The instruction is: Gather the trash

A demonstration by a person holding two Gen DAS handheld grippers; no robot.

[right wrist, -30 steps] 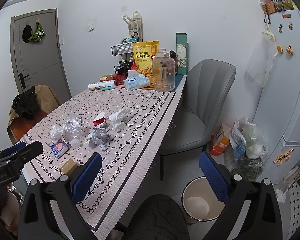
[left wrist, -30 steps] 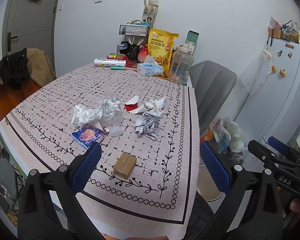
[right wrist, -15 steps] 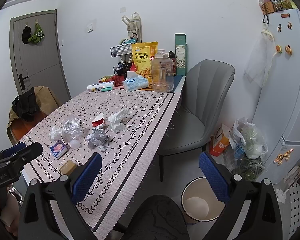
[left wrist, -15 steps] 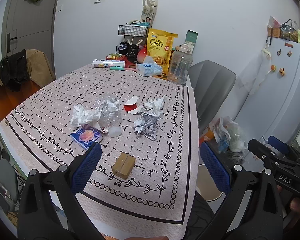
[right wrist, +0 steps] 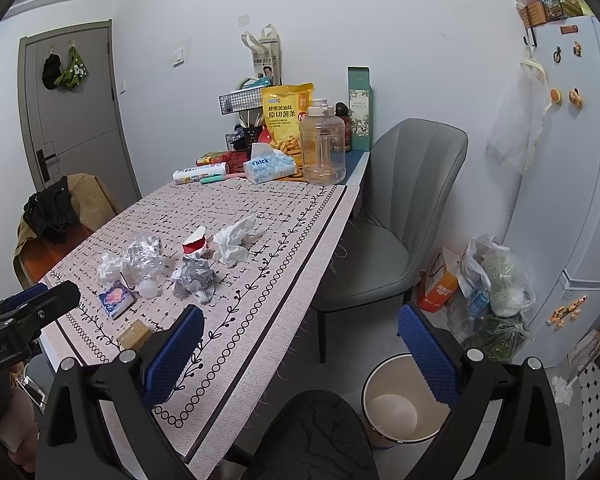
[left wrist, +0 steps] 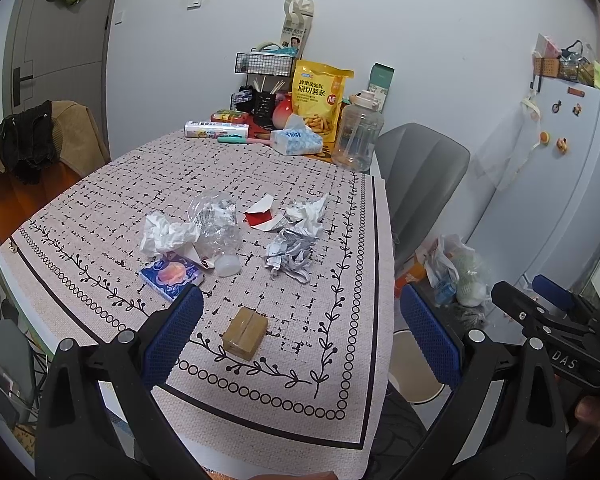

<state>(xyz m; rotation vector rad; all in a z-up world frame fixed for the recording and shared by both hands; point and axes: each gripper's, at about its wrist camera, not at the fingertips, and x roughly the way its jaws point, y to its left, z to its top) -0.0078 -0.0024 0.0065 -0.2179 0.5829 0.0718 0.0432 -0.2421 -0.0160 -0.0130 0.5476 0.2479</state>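
Note:
Trash lies in the middle of the table [left wrist: 260,380]: a white crumpled tissue [left wrist: 166,234], crumpled clear plastic [left wrist: 216,226], a red and white scrap [left wrist: 262,218], a grey paper wad [left wrist: 290,254], another white tissue [left wrist: 310,214], a blue tissue packet [left wrist: 170,276] and a small brown box [left wrist: 245,332]. A cream waste bin [right wrist: 400,400] stands on the floor right of the table. My left gripper [left wrist: 300,332] is open and empty above the table's near edge. My right gripper [right wrist: 300,352] is open and empty, between table edge and bin.
At the table's far end stand a clear jug [left wrist: 358,136], a yellow snack bag [left wrist: 320,96], a tissue box [left wrist: 296,140] and a wire rack [left wrist: 264,64]. A grey chair [right wrist: 400,208] stands by the table's right side. Bags [right wrist: 496,280] lie by the fridge [right wrist: 580,140].
Both views have shifted only slightly; the trash, the bin and both open grippers stay as they were.

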